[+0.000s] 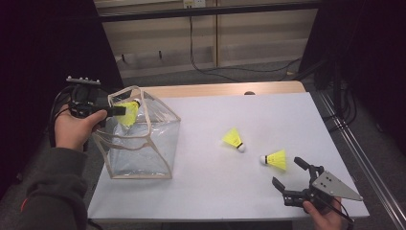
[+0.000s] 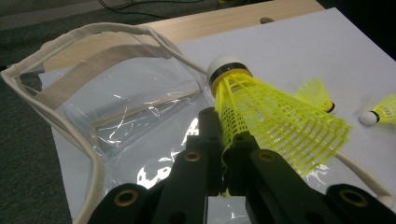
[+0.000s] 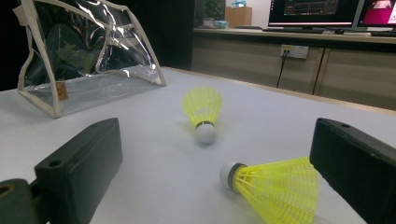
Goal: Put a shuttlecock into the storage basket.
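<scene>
Your left claw is clenched on the skirt of a yellow shuttlecock, pinching the mesh edge so the white cork points away from you, up over the open mouth of the clear bag. In the high view the shuttlecock sits at the bag's top rim, just beyond your jaws. Your right claw stands wide open at the table's near right corner, holding nothing. A second shuttlecock lies on its side between those jaws, nearer one pad. A third rests farther out, toward the bag.
</scene>
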### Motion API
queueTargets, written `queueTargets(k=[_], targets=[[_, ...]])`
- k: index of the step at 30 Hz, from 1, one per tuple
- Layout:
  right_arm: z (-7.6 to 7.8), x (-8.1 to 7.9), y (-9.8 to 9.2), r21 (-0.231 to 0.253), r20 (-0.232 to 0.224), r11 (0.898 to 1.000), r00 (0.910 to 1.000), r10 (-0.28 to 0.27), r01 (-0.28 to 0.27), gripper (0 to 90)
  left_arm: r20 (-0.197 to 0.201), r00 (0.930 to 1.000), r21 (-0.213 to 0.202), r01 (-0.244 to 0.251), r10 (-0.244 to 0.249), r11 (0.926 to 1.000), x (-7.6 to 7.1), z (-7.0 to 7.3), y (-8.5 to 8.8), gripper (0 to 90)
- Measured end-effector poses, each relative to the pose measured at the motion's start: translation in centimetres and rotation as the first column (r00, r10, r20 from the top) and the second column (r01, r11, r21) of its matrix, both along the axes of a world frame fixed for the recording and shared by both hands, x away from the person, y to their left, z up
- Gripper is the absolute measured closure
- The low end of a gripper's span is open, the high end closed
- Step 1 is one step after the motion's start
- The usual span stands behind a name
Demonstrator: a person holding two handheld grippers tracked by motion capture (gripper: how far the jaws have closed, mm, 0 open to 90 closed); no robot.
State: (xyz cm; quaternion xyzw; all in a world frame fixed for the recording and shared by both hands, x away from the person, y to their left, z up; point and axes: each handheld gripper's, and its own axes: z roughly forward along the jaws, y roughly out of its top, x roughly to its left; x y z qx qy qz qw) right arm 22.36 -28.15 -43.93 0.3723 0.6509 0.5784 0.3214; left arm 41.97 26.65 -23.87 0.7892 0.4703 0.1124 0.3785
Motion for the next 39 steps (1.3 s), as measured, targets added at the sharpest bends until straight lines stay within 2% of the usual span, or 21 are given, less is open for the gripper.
queueTargets(k=[15,25,39], targets=[[0.0,0.0,0.0,0.001,0.002,1.000,1.0000,0.001,-0.001,2.3,-0.003,0.9998,0.011,-0.019,0.019,0.9998,0.3,-0.7,0.4,88.3],[0.0,0.0,0.0,0.002,0.002,1.000,1.0000,0.002,-0.002,2.3,-0.010,0.9987,0.022,-0.050,0.050,0.9985,0.6,-1.3,0.7,88.3],[0.0,0.0,0.0,0.001,0.001,1.000,1.0000,0.001,-0.001,2.3,-0.014,0.9979,0.037,-0.063,0.063,0.9974,1.0,-1.8,0.1,88.0]])
